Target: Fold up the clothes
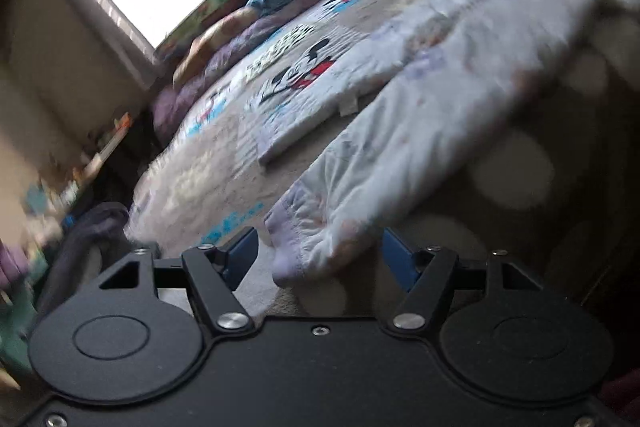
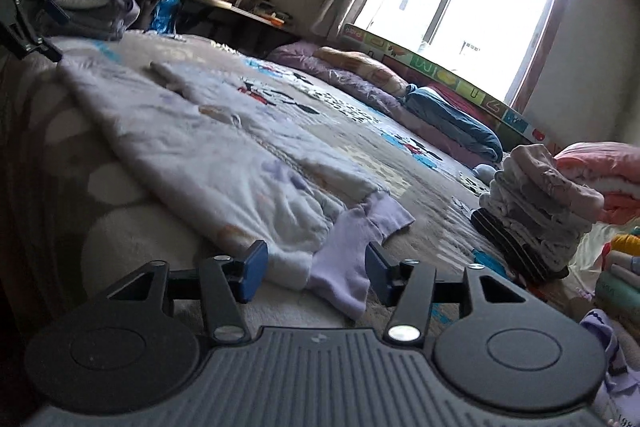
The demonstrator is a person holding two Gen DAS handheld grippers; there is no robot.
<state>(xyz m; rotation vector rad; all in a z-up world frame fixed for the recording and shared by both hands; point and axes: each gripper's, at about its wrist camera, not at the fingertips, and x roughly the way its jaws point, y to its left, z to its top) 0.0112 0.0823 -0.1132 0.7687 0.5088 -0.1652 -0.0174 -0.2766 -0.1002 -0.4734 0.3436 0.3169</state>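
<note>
A: The garment [image 1: 420,115] lies flat on the bed [image 1: 240,155], cuffs between both spread grippers.

B: Left gripper [image 1: 320,259] released, right gripper [image 2: 316,271] too. Only the right view shows the folded stack [image 2: 536,211].

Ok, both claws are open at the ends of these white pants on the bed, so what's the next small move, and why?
Probably close both claws. The left claw is open around one lilac cuff, and the right claw is open around the other lilac cuff. The white pants lie stretched out on the bed cover, gripped by neither, so nothing can be folded yet.
</note>
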